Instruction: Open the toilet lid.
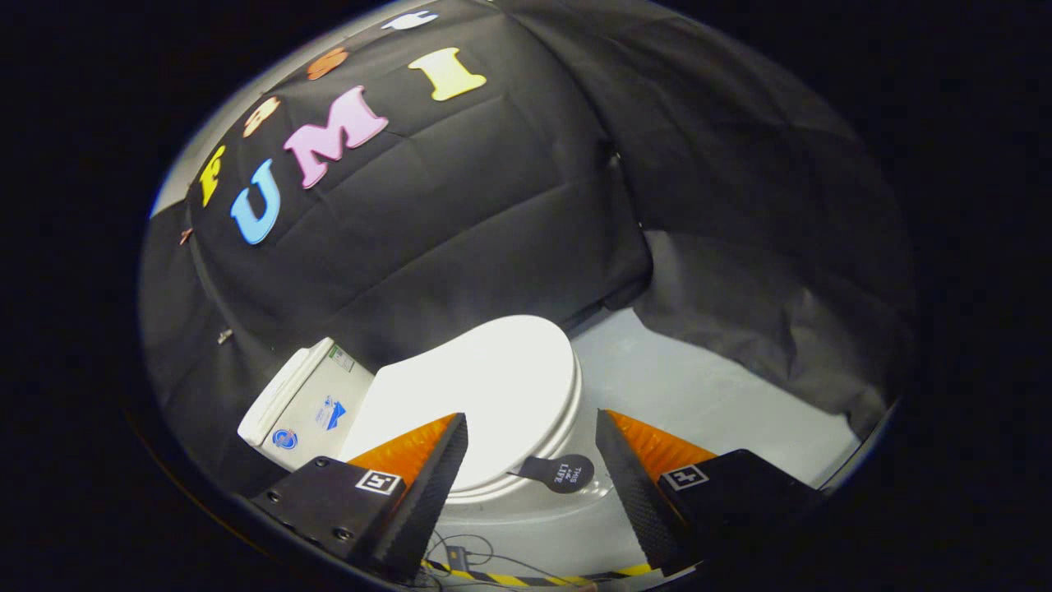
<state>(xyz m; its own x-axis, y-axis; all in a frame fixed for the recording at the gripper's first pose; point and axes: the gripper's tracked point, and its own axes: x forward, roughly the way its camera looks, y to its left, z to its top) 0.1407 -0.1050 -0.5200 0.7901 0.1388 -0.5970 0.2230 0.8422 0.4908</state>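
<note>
A white, glossy, oval toilet lid [493, 395] lies closed and flat on its bowl, just ahead of the gripper [532, 460], whose jaws stand wide apart and hold nothing. The lid's front edge sits in the gap between the two fingers, with a small dark round tab with a short stem [560, 474] fixed at the rim there, looking like a pull handle. Beyond the lid, to its left, stands the white rectangular ceramic cistern [308, 403], tilted in this curved view. Pale grey floor [715, 386] spreads to the right, and black quilted cloth [460, 222] hangs behind as the booth wall. A yellow-and-black striped strip [526, 578] and thin dark cables [460, 552] lie below the fingers.

The lift appears not yet begun. Risks, as a judgement: the lid is smooth and strongly lit, so its thin edge may be hard to catch, and jaws closing on it could slide off. Gripping seat and lid together would raise the wrong part. The tab may flex or slip free. Letting go early would drop the lid with a slam.
</note>
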